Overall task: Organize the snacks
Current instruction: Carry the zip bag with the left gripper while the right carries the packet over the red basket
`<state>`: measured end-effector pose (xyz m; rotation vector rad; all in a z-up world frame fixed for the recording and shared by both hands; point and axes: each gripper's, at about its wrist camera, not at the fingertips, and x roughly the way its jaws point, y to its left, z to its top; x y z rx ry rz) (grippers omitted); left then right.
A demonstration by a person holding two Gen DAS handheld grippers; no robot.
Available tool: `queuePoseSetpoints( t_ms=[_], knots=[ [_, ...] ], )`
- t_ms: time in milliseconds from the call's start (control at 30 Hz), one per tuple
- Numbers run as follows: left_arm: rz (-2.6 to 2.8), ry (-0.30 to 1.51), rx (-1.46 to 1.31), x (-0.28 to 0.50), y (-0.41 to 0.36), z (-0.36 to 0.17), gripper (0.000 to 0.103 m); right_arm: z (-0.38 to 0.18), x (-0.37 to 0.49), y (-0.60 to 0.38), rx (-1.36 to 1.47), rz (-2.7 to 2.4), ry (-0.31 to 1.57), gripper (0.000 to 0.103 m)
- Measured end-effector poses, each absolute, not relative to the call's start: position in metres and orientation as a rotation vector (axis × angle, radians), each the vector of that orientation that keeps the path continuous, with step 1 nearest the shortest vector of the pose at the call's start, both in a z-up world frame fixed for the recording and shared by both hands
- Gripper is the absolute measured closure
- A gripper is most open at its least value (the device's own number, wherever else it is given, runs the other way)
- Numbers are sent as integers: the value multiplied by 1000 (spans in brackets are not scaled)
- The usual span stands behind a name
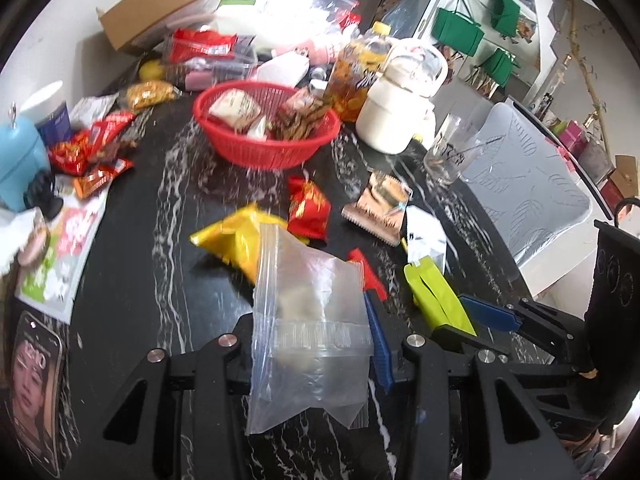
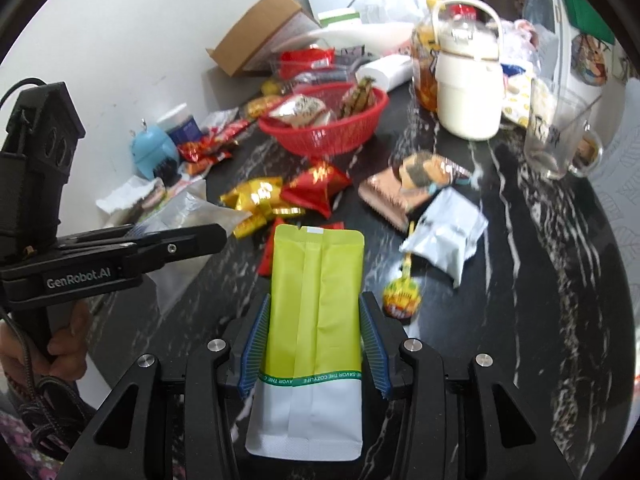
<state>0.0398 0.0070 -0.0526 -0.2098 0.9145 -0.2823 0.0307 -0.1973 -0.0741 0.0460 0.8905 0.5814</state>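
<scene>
My left gripper (image 1: pixel 316 340) is shut on a clear zip bag (image 1: pixel 312 320) and holds it above the black marble table (image 1: pixel 140 280). My right gripper (image 2: pixel 316 340) is shut on a lime-green and white snack pouch (image 2: pixel 316 312); the pouch also shows in the left wrist view (image 1: pixel 438 296). A red basket (image 1: pixel 266 128) holding several snacks stands at the middle back; it also shows in the right wrist view (image 2: pixel 326 126). Loose on the table lie a yellow packet (image 1: pixel 236 240), a red packet (image 1: pixel 310 208), a brown packet (image 1: pixel 380 206) and a silver packet (image 2: pixel 444 232).
A white kettle (image 1: pixel 400 116), a jar of orange preserve (image 1: pixel 356 76) and a glass mug (image 1: pixel 452 152) stand at the back right. A cardboard box (image 1: pixel 160 4), a blue toy (image 1: pixel 20 160), a phone (image 1: pixel 34 384) and a lollipop (image 2: pixel 402 296) are around.
</scene>
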Motion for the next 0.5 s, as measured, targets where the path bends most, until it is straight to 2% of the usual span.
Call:
queuePoseSetpoints(
  t_ms=[500],
  knots=[
    [-265, 729, -159, 60, 15, 10, 62, -14, 51, -194, 28, 596, 720, 59]
  ],
)
